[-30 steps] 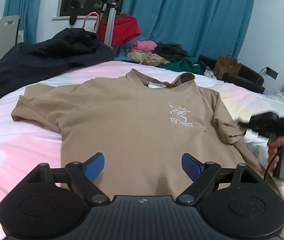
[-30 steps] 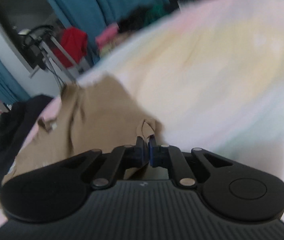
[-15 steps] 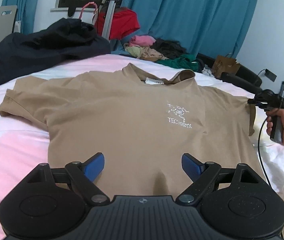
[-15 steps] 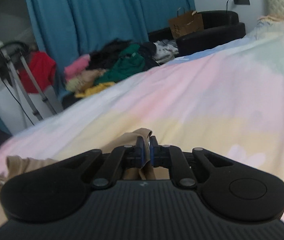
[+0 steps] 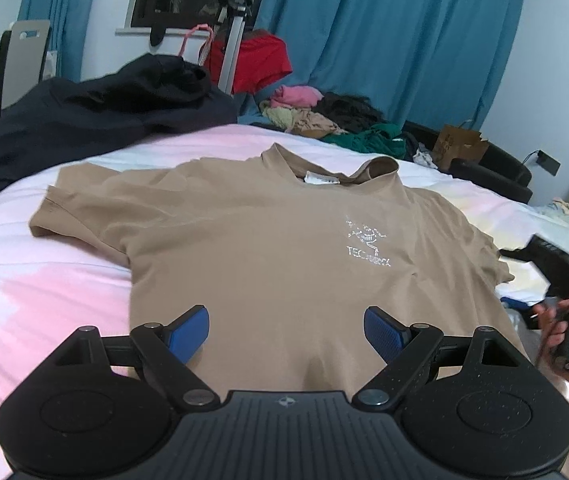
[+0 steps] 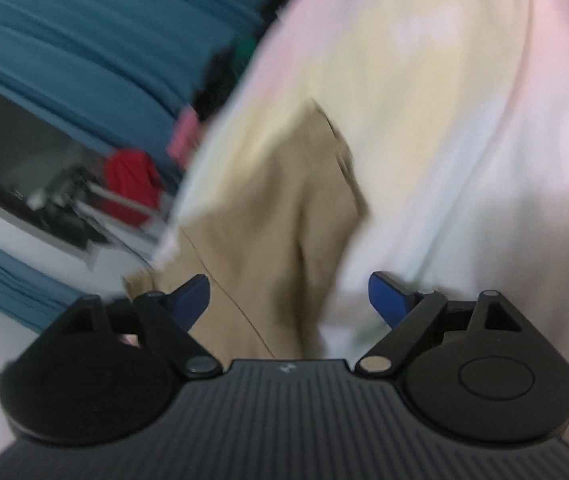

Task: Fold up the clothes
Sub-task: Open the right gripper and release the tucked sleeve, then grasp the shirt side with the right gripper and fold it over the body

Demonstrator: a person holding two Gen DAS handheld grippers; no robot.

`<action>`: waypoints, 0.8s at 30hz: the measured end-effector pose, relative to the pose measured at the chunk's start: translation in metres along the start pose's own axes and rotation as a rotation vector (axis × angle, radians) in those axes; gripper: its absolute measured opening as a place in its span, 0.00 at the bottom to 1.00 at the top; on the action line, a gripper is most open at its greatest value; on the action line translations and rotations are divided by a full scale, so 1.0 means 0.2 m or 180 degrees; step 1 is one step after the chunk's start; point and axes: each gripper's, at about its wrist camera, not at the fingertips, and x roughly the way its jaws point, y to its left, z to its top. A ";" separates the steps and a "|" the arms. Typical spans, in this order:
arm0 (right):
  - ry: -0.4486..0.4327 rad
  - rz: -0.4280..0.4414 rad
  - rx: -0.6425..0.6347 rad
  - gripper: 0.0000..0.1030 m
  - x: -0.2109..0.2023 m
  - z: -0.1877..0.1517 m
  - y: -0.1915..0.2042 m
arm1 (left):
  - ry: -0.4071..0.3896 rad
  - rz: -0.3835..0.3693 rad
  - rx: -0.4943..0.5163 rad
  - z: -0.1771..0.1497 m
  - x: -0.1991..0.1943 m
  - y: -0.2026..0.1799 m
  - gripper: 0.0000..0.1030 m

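A tan T-shirt [image 5: 252, 248] with a white chest logo lies spread face up on the pastel bed sheet [image 5: 36, 288], collar towards the far side. My left gripper [image 5: 286, 330] is open and empty, hovering over the shirt's hem. My right gripper [image 6: 288, 296] is open and empty above the shirt's right sleeve [image 6: 284, 200]; this view is blurred. The right gripper also shows in the left wrist view [image 5: 556, 264], held in a hand beside the sleeve.
A dark jacket [image 5: 96, 120] lies on the bed's far left. A pile of clothes [image 5: 324, 116] lies beyond the bed before blue curtains [image 5: 384, 40]. A red garment [image 5: 260, 60] hangs on a stand. A black sofa [image 5: 488, 168] with a cardboard box stands at right.
My right gripper was shut on the shirt's right sleeve and pulled it outward; now it has opened and let the sleeve go. The left gripper stayed open over the hem.
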 end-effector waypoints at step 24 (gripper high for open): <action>-0.0638 -0.0484 -0.0859 0.12 0.40 0.09 0.22 | 0.0047 0.0068 -0.0016 0.06 0.16 0.01 0.84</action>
